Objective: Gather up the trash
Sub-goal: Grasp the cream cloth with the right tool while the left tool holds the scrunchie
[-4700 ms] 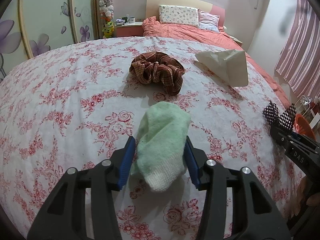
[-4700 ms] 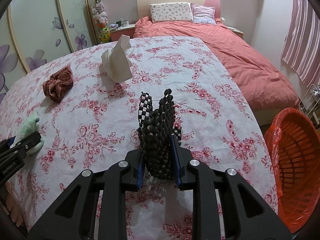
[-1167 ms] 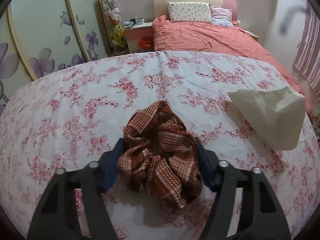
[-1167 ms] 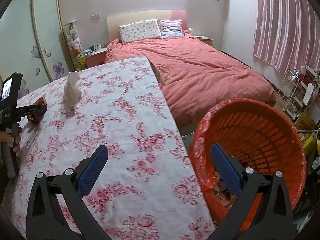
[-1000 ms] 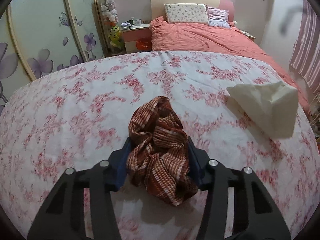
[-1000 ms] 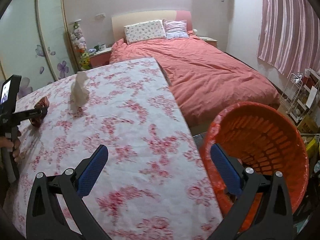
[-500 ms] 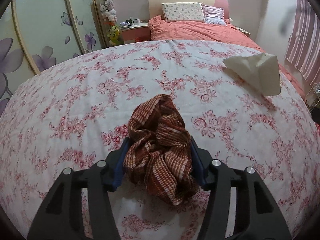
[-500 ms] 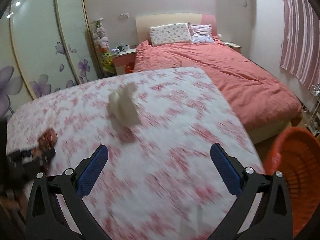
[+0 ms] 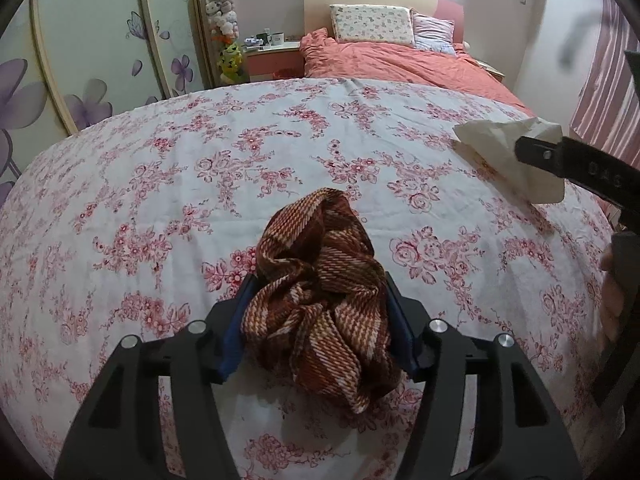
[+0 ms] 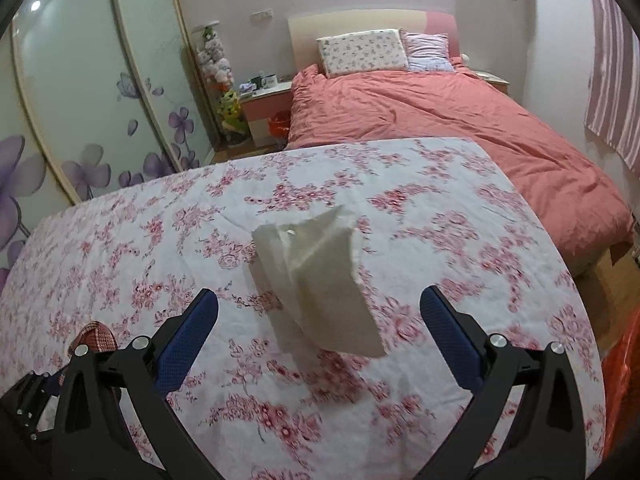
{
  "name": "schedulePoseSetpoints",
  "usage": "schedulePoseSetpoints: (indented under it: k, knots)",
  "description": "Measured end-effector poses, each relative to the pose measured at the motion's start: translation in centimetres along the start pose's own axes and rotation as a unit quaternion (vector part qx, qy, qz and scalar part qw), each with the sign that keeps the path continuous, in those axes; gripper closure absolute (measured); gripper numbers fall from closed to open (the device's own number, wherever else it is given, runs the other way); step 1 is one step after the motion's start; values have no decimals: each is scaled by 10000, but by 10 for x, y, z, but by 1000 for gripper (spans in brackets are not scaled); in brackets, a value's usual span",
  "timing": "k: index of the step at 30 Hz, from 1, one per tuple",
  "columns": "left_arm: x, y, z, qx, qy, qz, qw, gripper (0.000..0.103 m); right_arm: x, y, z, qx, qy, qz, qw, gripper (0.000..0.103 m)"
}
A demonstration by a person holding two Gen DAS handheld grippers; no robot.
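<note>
On the flowered tabletop (image 9: 168, 184), a brown scrunchie (image 9: 320, 292) is gripped by the closed left claw (image 9: 318, 332) and a crumpled tissue (image 10: 320, 284) is framed by the wide-open right claw (image 10: 320, 320), so both pieces are judged uncollected.

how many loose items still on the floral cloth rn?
2. The brown scrunchie sits pinched in the left gripper near the front edge; the crumpled tissue lies mid-cloth ahead of the open right gripper. The grippers may hide others.
</note>
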State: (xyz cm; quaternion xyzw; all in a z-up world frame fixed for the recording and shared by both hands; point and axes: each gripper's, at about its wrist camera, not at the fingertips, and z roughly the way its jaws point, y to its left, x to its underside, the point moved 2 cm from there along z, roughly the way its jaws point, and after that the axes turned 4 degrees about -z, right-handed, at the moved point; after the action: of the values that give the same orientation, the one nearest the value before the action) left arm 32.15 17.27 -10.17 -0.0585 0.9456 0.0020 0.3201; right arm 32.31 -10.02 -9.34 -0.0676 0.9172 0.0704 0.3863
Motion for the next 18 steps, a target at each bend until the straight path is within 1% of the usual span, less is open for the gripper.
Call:
schedulePoseSetpoints:
  k: [1, 3, 4, 5, 6, 7, 9, 10, 11, 14, 18]
  knots:
    - [0, 1, 0, 7, -1, -4, 10000, 43, 0, 3, 3, 6, 28, -63, 10000, 6]
    - [0, 1, 0, 11, 0, -6, 10000, 43, 0, 7, 8, 28, 125, -134, 9998, 13]
    - [0, 1, 0, 12, 0, -7, 10000, 43, -1, 7, 10, 16, 167, -144, 9998, 15]
    - [0, 0, 0, 12, 0, -7, 10000, 43, 0, 8, 12, 5, 210, -147, 9997, 20]
    - [0, 1, 0, 9, 0, -4, 10000, 43, 1, 8, 13, -21, 253, -143, 9996, 29]
    - [0, 1, 0, 7, 0, -3, 10000, 43, 3, 9, 15, -48, 312, -146, 9994, 34]
    - [0, 1, 0, 1, -1, 1, 10000, 43, 7, 9, 17, -80, 393, -173, 9990, 55]
    - [0, 0, 0, -7, -4, 2, 10000, 43, 9, 7, 16, -94, 418, -197, 9989, 59]
    - [-1, 0, 0, -8, -7, 0, 10000, 43, 11, 6, 14, -121, 426, -203, 9988, 70]
    - [-1, 1, 0, 0, -22, -20, 10000, 46, 16, -5, 7, -208, 427, -66, 9988, 86]
    - [-1, 0, 0, -32, -31, -37, 10000, 48, 22, -20, -3, -283, 400, 203, 9986, 90]
